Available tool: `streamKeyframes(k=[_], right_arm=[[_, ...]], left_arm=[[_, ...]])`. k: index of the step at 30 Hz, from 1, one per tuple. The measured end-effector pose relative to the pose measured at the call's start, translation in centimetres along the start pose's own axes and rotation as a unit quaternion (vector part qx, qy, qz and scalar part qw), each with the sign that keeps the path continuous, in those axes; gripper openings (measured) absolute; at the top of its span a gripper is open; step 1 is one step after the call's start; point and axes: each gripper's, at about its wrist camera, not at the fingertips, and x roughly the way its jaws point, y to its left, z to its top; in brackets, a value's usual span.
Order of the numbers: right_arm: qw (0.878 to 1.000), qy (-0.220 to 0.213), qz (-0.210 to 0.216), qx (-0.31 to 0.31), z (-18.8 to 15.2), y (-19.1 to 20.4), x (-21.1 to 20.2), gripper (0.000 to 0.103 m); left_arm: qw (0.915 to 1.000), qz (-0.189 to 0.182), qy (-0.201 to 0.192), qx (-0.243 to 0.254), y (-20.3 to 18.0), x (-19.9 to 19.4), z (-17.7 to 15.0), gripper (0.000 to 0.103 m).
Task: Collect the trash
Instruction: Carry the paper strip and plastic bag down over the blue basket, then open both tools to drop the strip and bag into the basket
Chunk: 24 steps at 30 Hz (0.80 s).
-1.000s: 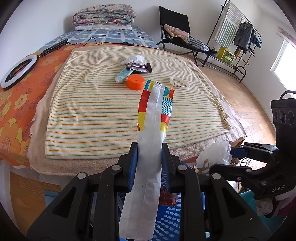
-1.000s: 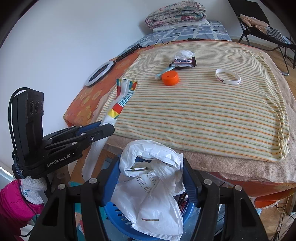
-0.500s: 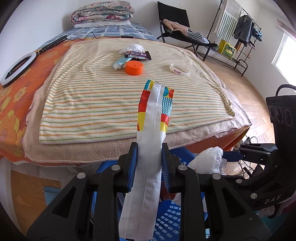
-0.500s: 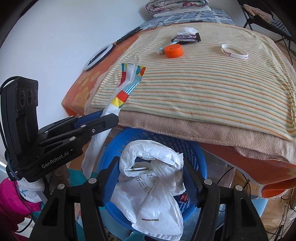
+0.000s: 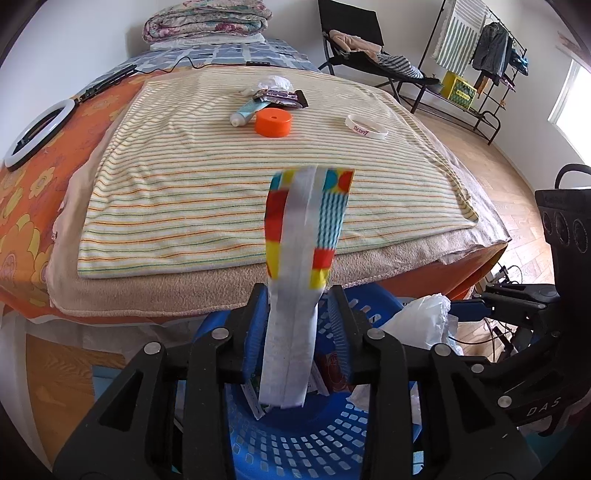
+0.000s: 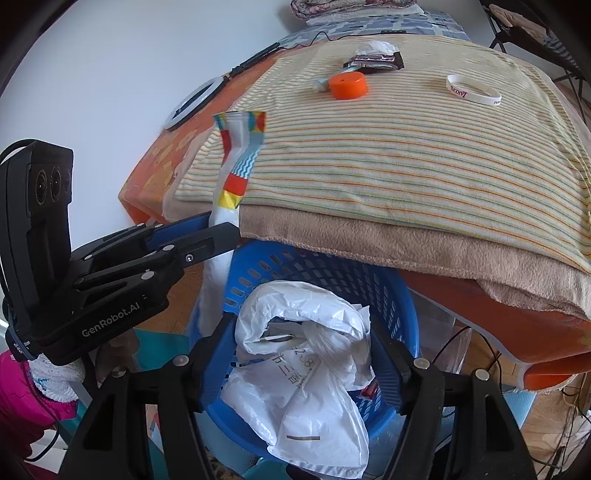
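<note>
My left gripper has opened; the long white wrapper with a colourful end stands loose between its fingers, blurred, over the blue basket. The wrapper and the left gripper also show in the right wrist view. My right gripper is shut on a crumpled white plastic bag, held over the blue basket. More trash lies on the striped bed cover: an orange lid, a tube, a dark wrapper, a crumpled white paper.
A white wristband lies on the bed at the right. A ring light lies at the bed's left edge. Folded quilts sit at the far end. A black chair and a clothes rack stand beyond.
Both grippers have dropped below the bed edge, over the blue basket. The left gripper's fingers have spread and the colourful wrapper now slides loose between them. The right still grips the bag.
</note>
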Motion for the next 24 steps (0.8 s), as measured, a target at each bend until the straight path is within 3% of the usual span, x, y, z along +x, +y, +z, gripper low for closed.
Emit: streamKeyframes(k=[5, 24], right_arm=[[1.0, 0.005, -0.003, 0.0, 0.11, 0.02, 0.34, 0.078], [1.0, 0.0, -0.024, 0.007, 0.08, -0.49, -0.11, 0.085]], left_arm=[[1.0, 0.005, -0.002, -0.001, 0.1, -0.14, 0.06, 0.039], [0.9999, 0.011, 0.004, -0.007, 0.56, 0.1, -0.01, 0.039]])
